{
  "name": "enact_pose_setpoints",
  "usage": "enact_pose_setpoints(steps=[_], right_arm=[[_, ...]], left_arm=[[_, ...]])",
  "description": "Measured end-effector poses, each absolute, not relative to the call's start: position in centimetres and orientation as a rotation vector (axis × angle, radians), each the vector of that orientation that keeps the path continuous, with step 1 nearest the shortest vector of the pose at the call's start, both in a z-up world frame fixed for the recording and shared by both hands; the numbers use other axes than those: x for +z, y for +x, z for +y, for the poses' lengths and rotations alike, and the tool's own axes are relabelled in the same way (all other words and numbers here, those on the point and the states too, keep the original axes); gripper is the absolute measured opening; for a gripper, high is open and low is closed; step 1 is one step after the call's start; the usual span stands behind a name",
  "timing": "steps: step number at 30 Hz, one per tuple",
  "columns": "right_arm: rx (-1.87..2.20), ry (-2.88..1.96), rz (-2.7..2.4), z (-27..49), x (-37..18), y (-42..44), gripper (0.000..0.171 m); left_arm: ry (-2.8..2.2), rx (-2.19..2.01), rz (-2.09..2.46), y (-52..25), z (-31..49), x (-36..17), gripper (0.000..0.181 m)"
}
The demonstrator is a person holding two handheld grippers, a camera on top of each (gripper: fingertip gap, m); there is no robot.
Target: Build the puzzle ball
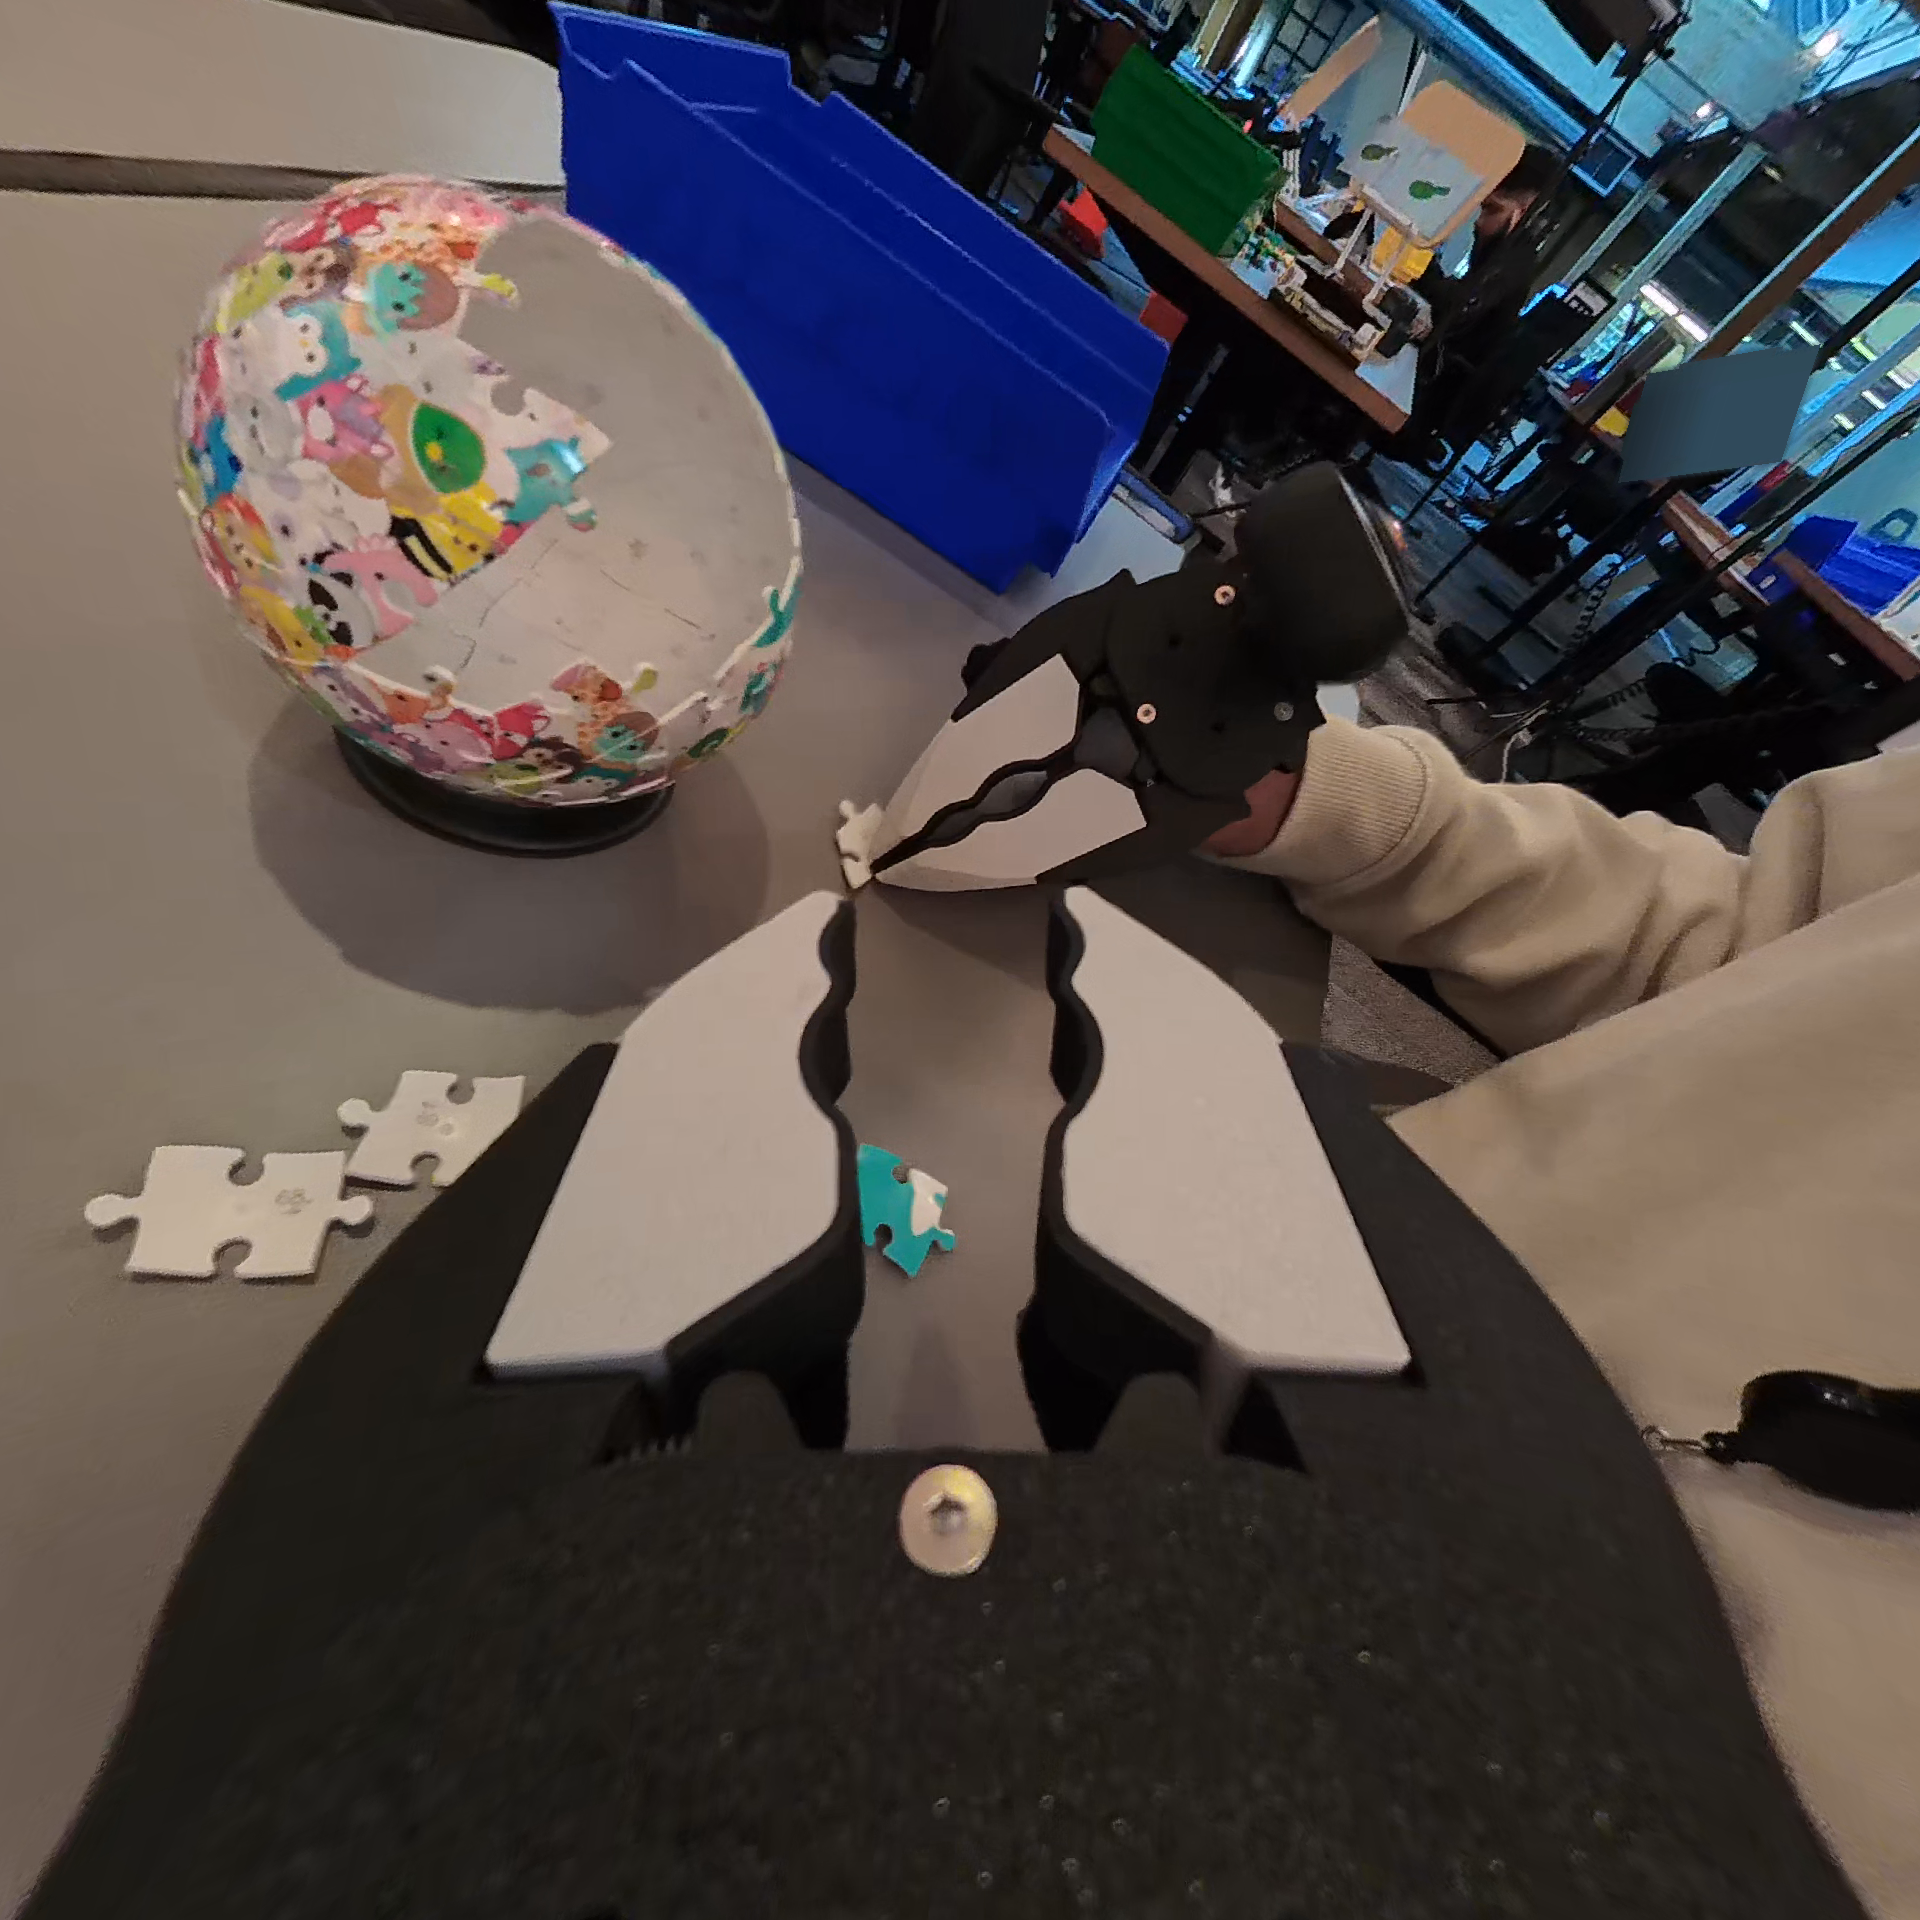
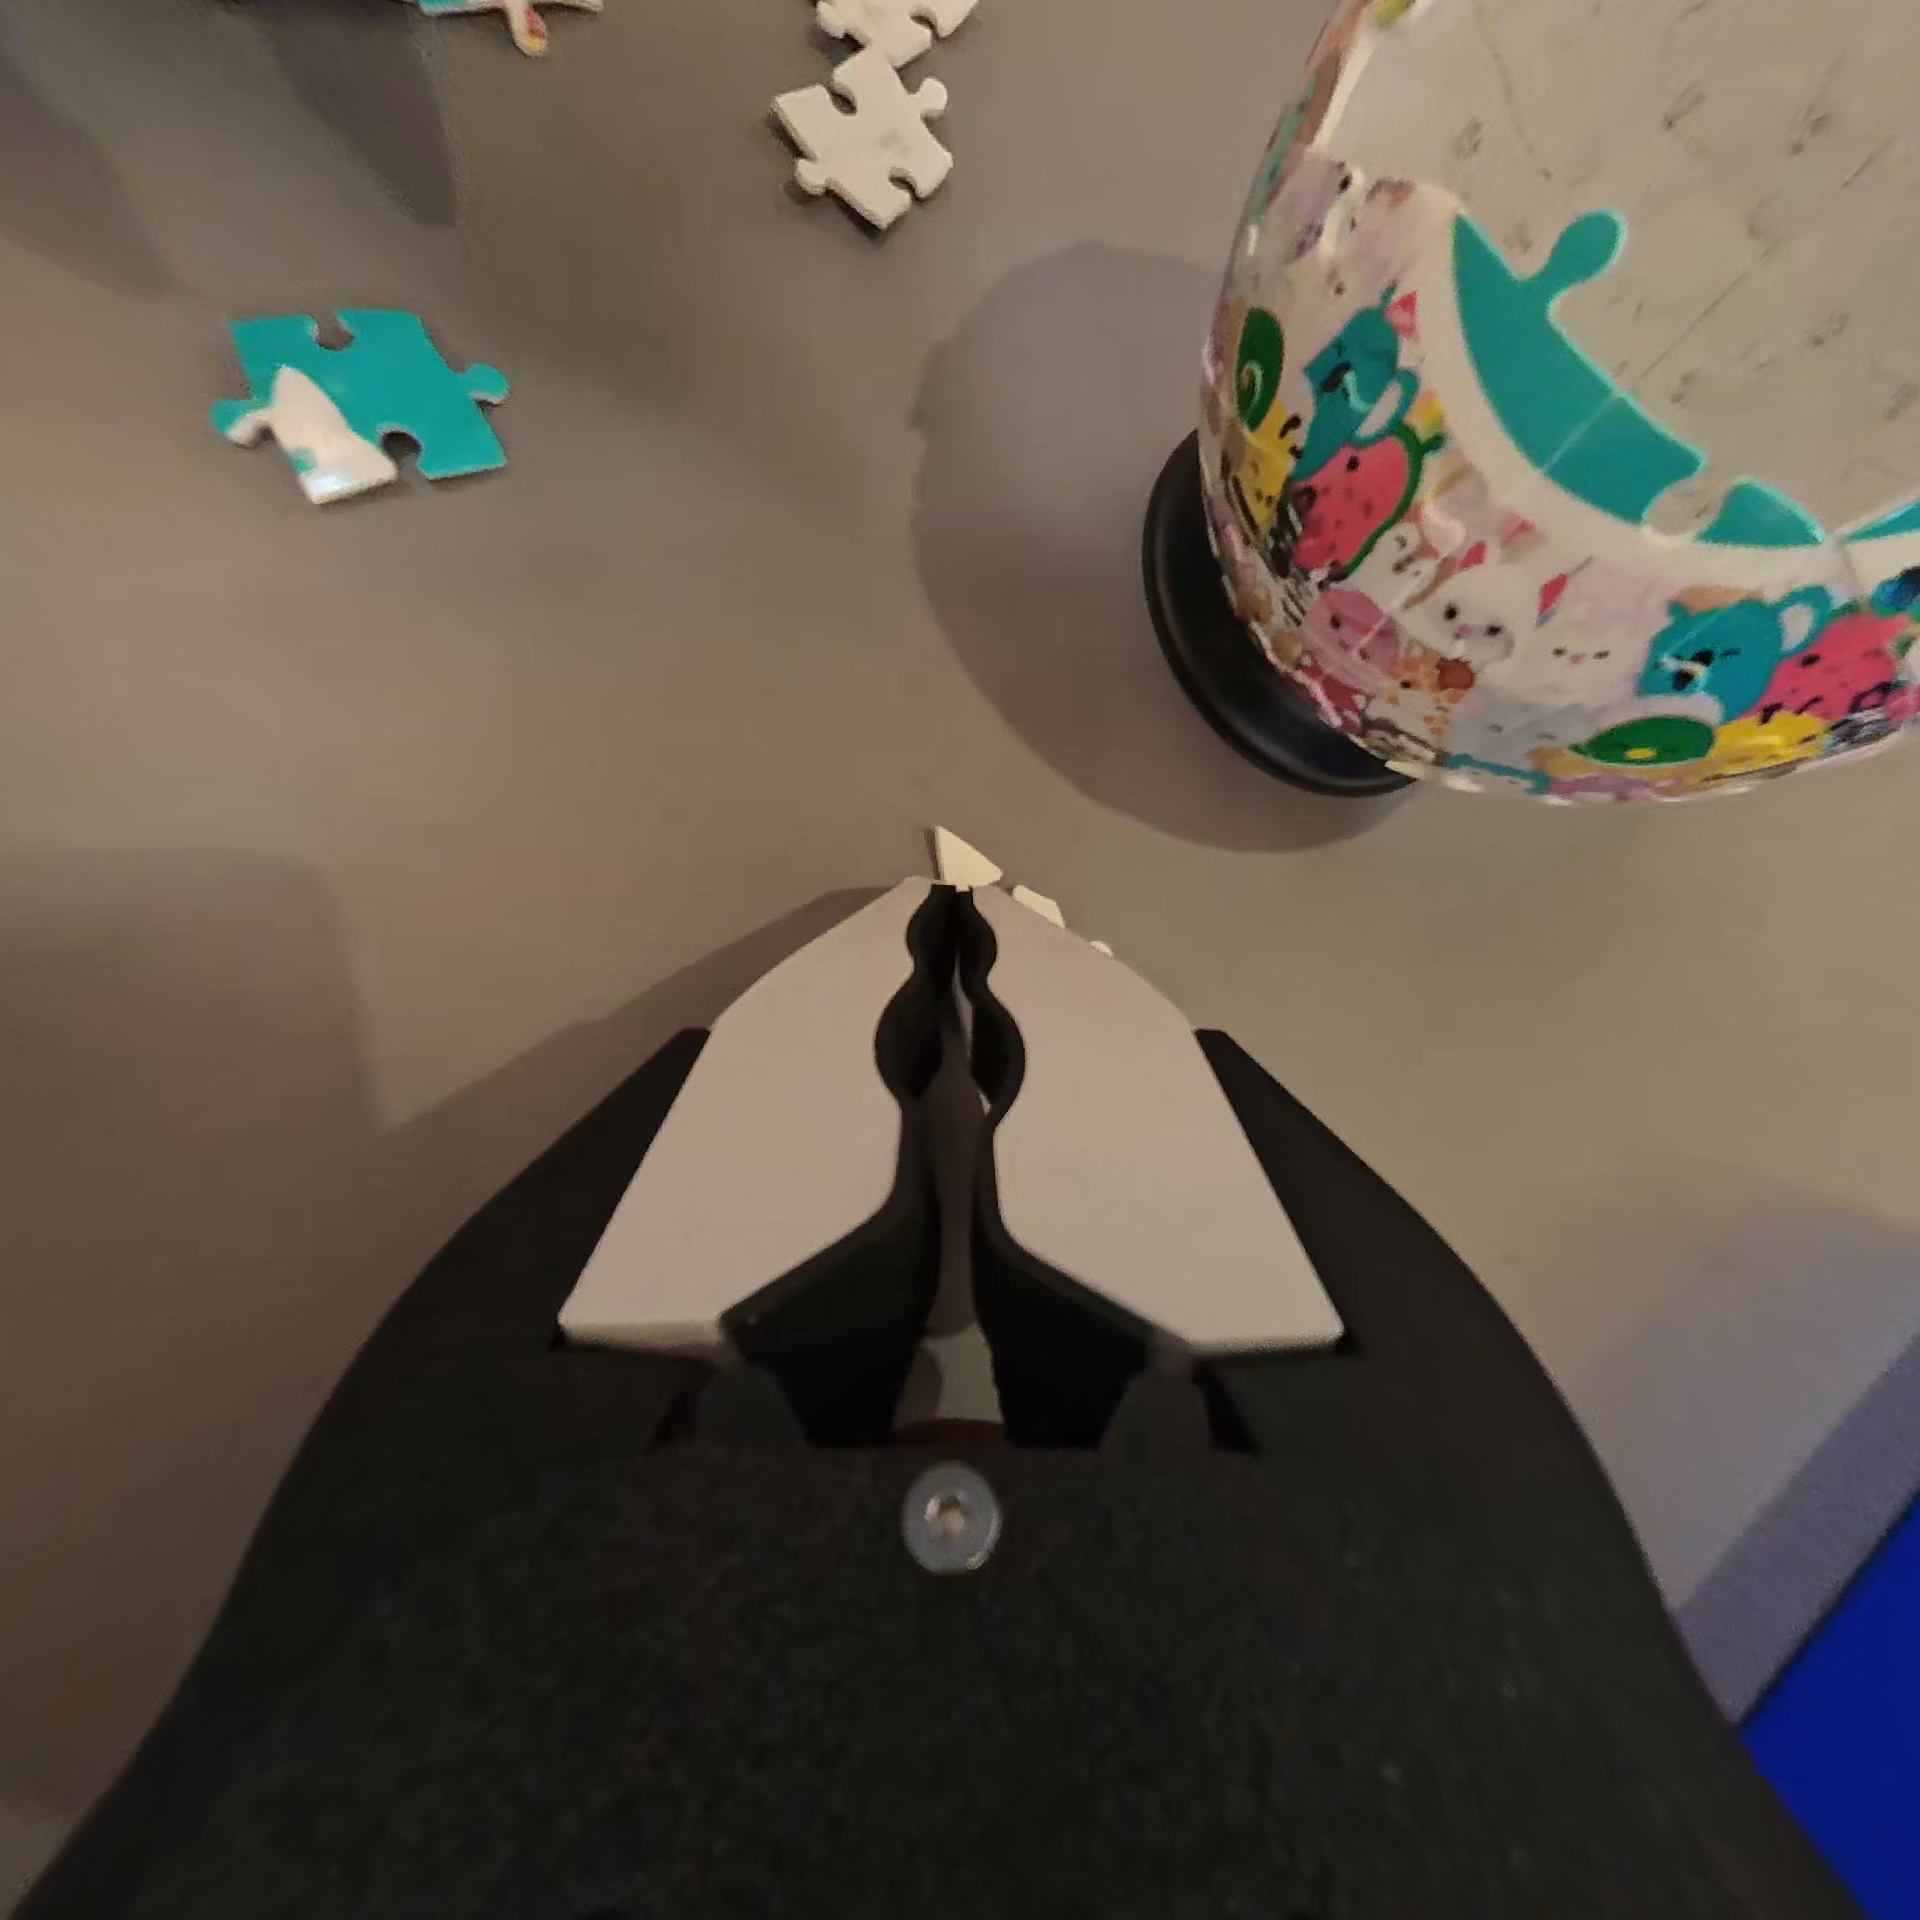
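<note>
The part-built puzzle ball [image 1: 468, 499] stands on a black ring stand [image 1: 499, 821] on the grey table; a large patch of it is open and shows its white inside. It also shows in the right wrist view [image 2: 1558, 520]. My right gripper [image 2: 954, 896] is shut on a white puzzle piece [image 2: 961, 857], held on edge just above the table; the left wrist view shows the same grasp [image 1: 857, 831]. My left gripper [image 1: 951, 914] is open and empty, just in front of the right gripper's tips. A teal and white piece [image 1: 902, 1205] lies on the table below its fingers.
Two white face-down pieces [image 1: 239, 1205] [image 1: 431, 1122] lie at the left. A blue bin [image 1: 831, 301] stands behind the ball. A person's cream sleeve [image 1: 1507, 883] reaches in from the right. The teal piece [image 2: 364, 400] and white pieces [image 2: 868, 140] also show in the right wrist view. Some 15 cm of space lies between my two pairs of fingers.
</note>
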State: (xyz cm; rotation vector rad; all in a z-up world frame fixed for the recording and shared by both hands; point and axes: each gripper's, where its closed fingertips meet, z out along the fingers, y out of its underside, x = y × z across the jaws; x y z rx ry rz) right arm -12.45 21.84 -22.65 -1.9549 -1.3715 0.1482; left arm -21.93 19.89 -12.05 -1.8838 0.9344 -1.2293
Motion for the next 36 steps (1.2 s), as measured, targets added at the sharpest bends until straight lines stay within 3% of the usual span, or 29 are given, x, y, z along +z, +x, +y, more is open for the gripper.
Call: enact_pose_setpoints(steps=[3,7,11,13,14,15,18,23,26,29,30,33,36], right_arm=[[0.432,-1.932,-1.250,20.7,-20.3,-13.9,0.000],[1.143,-1.735,-0.827,19.6,-12.1,-16.1,0.000],[0.626,-1.946,-1.083,20.6,-16.9,-12.3,0.003],[0.383,-2.045,-1.118,21.6,-18.8,-10.4,0.059],[0.364,-2.095,-1.097,22.0,-19.5,-10.1,0.073],[0.420,-2.131,-1.080,22.1,-20.3,-10.5,0.074],[0.538,-2.223,-1.109,21.3,-22.6,-12.1,0.063],[0.377,-2.170,-1.142,21.9,-22.8,-11.9,0.028],[0.420,-2.180,-1.109,21.7,-22.7,-11.7,0.027],[0.771,-2.150,-0.969,21.0,-20.5,-13.3,0.026],[0.994,-2.082,-0.874,20.5,-18.2,-14.3,0.000],[1.807,-1.760,-0.499,19.5,-9.8,-16.5,0.000],[1.435,-1.981,-0.541,21.8,-13.8,-16.3,0.000]], left_arm=[[-1.867,-1.259,0.942,-21.7,19.1,-11.8,0.034],[-1.841,-1.291,0.983,-21.6,18.1,-12.0,0.035],[-1.863,-1.247,1.008,-21.7,18.0,-12.6,0.036],[-1.857,-1.254,0.996,-21.7,17.9,-12.5,0.036],[-1.854,-1.264,0.991,-21.7,17.9,-12.4,0.036],[-1.854,-1.277,0.988,-21.7,17.9,-12.4,0.036],[-1.865,-1.301,0.973,-21.7,18.0,-12.5,0.036],[-1.870,-1.267,0.966,-22.0,18.3,-12.6,0.035],[-1.871,-1.277,0.953,-22.1,18.4,-12.6,0.035],[-1.859,-1.274,0.970,-22.0,18.3,-12.6,0.035],[-1.844,-1.260,0.992,-22.0,18.2,-12.5,0.035],[-1.724,-1.239,1.077,-21.9,17.8,-10.8,0.035],[-1.797,-1.075,1.150,-23.6,18.4,-11.3,0.028]])
